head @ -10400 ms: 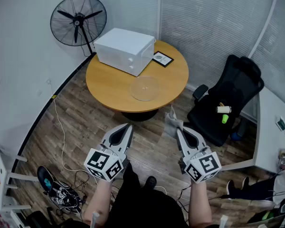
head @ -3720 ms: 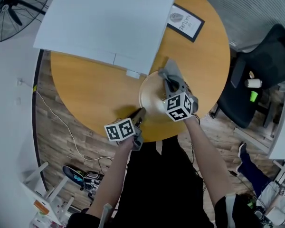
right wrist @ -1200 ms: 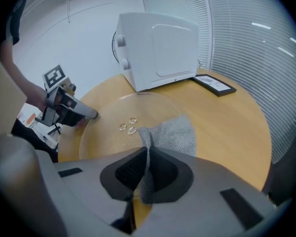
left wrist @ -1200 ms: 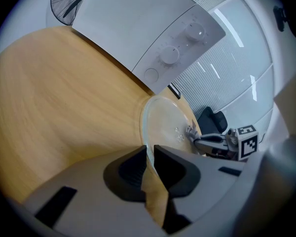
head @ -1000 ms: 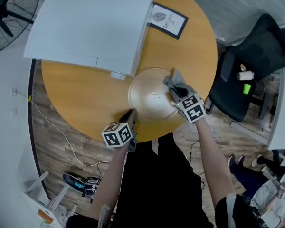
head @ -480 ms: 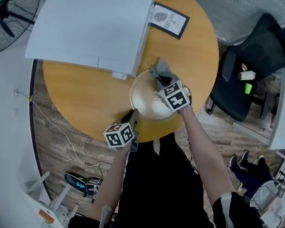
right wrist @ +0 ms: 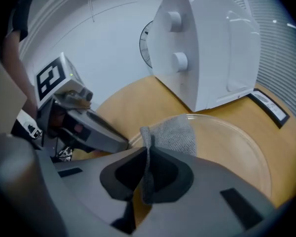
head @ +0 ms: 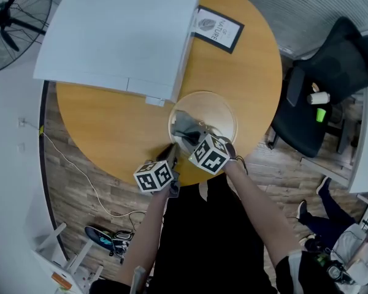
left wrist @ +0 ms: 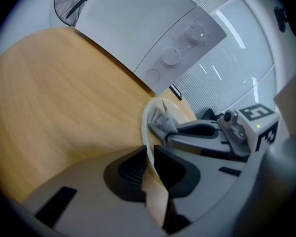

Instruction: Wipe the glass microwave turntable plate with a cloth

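The round glass plate lies on the wooden table in front of the white microwave. My left gripper grips the plate's near-left rim; its jaws are closing, with the rim pressed between the pads. On the plate's left part lies the grey cloth, pinched in my right gripper, which is shut on it. In the right gripper view the cloth spreads flat on the glass ahead of the right gripper.
A framed picture lies at the table's far side, right of the microwave. A black office chair stands to the right of the table and a floor fan at the upper left. Cables and shoes lie on the floor.
My right gripper has swept the cloth from the plate's right edge across the glass to its near-left part. The left gripper has stayed on the rim.
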Demonstrator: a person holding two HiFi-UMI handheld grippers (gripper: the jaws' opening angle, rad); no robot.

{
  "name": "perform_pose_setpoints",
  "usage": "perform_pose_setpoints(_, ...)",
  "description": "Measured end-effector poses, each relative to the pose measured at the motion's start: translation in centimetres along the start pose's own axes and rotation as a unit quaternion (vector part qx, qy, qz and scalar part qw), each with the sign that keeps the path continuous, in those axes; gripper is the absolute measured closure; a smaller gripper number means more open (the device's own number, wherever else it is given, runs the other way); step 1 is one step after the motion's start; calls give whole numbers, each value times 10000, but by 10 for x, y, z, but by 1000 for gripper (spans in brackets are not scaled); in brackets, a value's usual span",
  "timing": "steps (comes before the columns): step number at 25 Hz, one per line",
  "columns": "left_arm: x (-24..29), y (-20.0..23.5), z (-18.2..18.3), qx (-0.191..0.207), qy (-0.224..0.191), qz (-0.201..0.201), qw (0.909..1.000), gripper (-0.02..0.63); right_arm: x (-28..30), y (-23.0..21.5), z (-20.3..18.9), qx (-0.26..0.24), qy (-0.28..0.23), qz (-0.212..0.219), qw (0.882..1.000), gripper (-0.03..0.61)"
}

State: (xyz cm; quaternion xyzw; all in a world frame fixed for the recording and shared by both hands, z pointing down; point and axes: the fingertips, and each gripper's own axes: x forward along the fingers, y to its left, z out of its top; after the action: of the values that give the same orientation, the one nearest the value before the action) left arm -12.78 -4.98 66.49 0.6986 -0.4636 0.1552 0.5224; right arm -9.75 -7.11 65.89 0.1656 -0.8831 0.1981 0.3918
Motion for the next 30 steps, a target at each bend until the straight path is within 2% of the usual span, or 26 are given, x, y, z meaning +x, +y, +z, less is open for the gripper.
perform_pose_setpoints(3, 0, 0, 1, -25, 3, -1, 10000, 574, -8, 11, -15, -152, 64, 269, 9995, 552)
perform_pose_setpoints(5, 0, 0, 1, -17, 2, 10, 10000, 574, -16, 2, -23, -125, 9, 191, 9997, 552)
perform_pose_setpoints(11, 1, 0, 0, -16, -11, 9, 10000, 574, -40, -64, -33, 311, -198, -615, 9974, 552)
perform_pose_setpoints(16, 0, 0, 0, -17, -15, 8, 10000, 574, -66, -119, -37, 513, -194, -1402, 9886, 552)
perform_pose_setpoints(19, 0, 0, 0, -9, -15, 13, 10000, 574, -78, -136, -45, 665, -162, -1654, 9838, 552)
perform_pose_setpoints(24, 0, 0, 0, 0, -29, 37, 10000, 574, -75, -118, -48, 815, -288, -1616, 9831, 551)
perform_pose_setpoints(30, -1, 1, 1, -5, -44, 72, 10000, 574, -43, -38, -39, 478, -296, -973, 9937, 551)
